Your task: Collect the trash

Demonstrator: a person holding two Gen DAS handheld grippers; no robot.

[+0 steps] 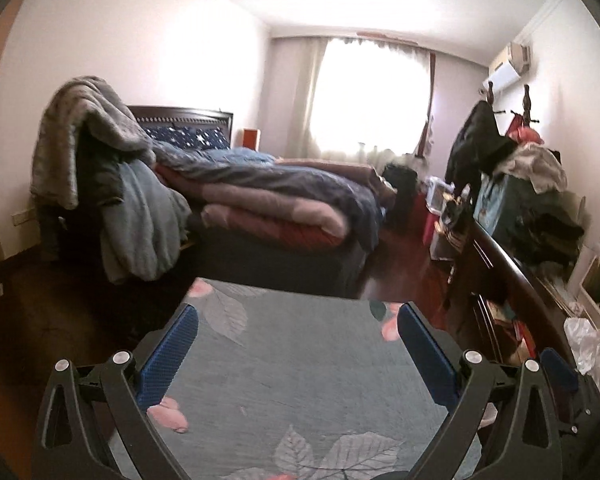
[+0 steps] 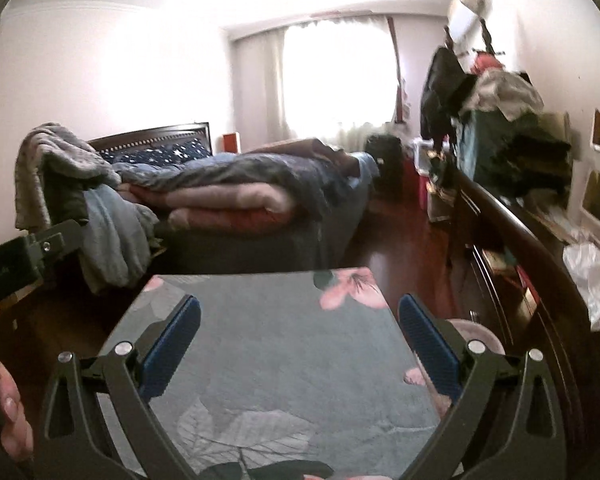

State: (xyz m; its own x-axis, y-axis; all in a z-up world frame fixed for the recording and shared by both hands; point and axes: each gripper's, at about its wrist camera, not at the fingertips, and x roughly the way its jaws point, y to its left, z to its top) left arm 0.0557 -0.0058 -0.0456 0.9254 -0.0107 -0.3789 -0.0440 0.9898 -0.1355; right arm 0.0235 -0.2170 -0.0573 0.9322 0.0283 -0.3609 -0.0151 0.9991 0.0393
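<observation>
My left gripper [image 1: 298,318] is open and empty, held above a grey-blue floral cloth surface [image 1: 292,376]. My right gripper [image 2: 299,310] is open and empty above the same floral surface [image 2: 276,360]. Crumpled clear plastic [image 1: 592,344] lies on the dark wooden dresser at the right; it also shows in the right wrist view [image 2: 592,276]. Part of the right gripper's blue pad [image 1: 556,372] shows at the right of the left wrist view. The left gripper's body [image 2: 24,256] and a hand show at the left edge of the right wrist view.
A bed [image 1: 284,196] piled with quilts stands ahead, with blankets [image 1: 84,136] draped at its near corner. A long dark dresser [image 1: 516,280] loaded with clothes runs along the right wall. Red wood floor [image 2: 404,240] lies between the bed and the dresser. A bright window is at the far end.
</observation>
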